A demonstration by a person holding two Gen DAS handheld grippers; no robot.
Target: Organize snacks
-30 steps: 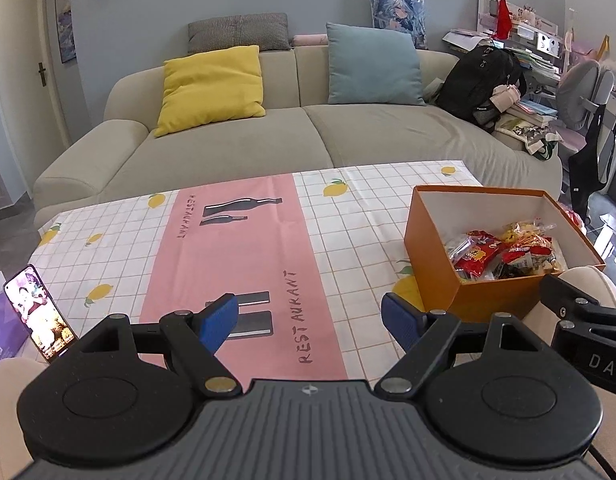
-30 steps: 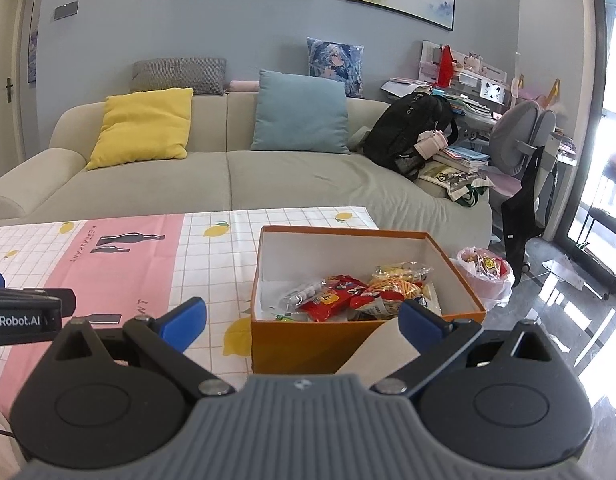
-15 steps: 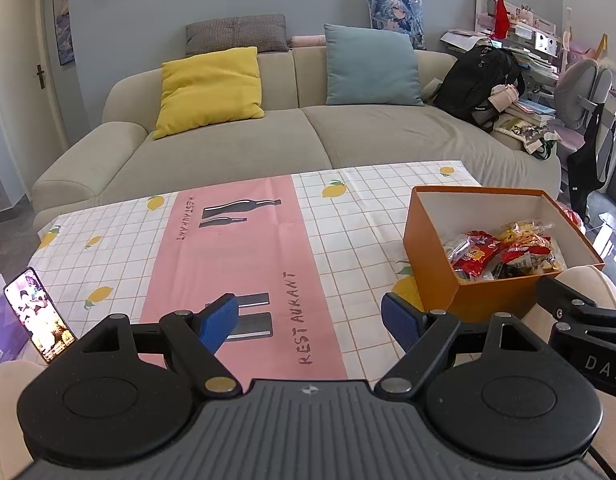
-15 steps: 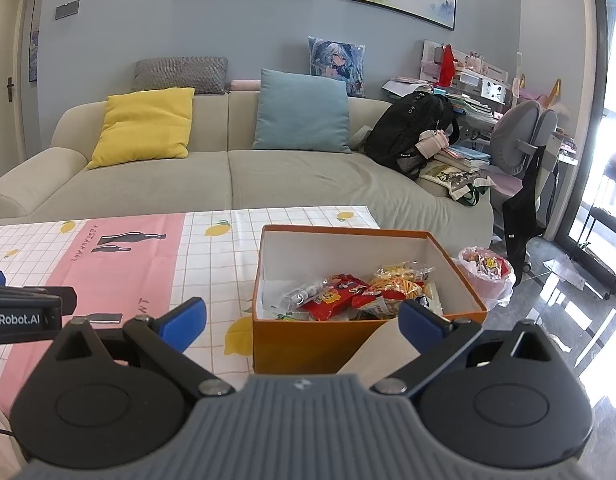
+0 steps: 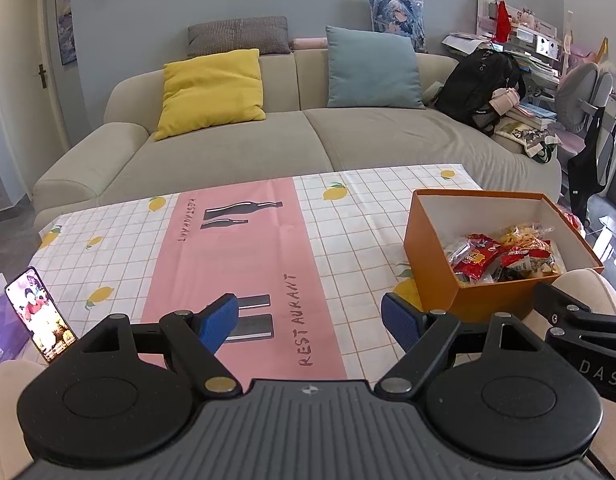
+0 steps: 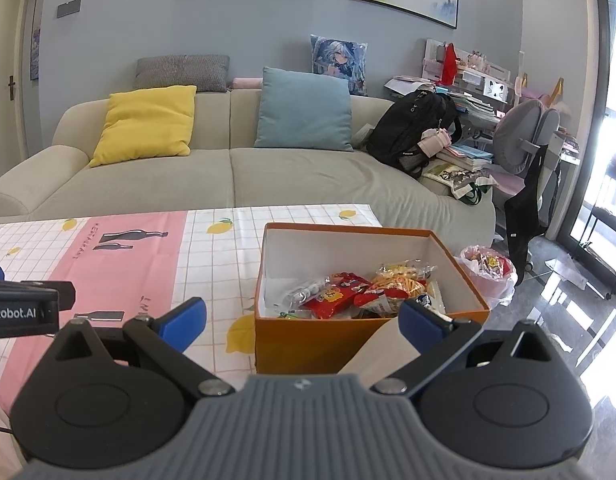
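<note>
We hold the left gripper [image 5: 310, 322] and right gripper [image 6: 301, 318] spread wide and empty above the desk [image 5: 348, 232]. The snacks [image 6: 360, 292] sit heaped in the orange box [image 6: 308, 344] at the desk's right edge. A careless reach could crush crinkly packets or nudge the box off. The box's near wall hides the lowest packets, so we cannot count them.

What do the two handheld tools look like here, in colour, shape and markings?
Both match: the left tool and right tool each have a ribbed grey body, two black round discs, black linkage arms with silver pivot pins, and blue finger pads. From the right wrist view, the left tool's side reads "nRobot.AI"; from the left wrist view, the right tool's side reads "DAS".
</note>
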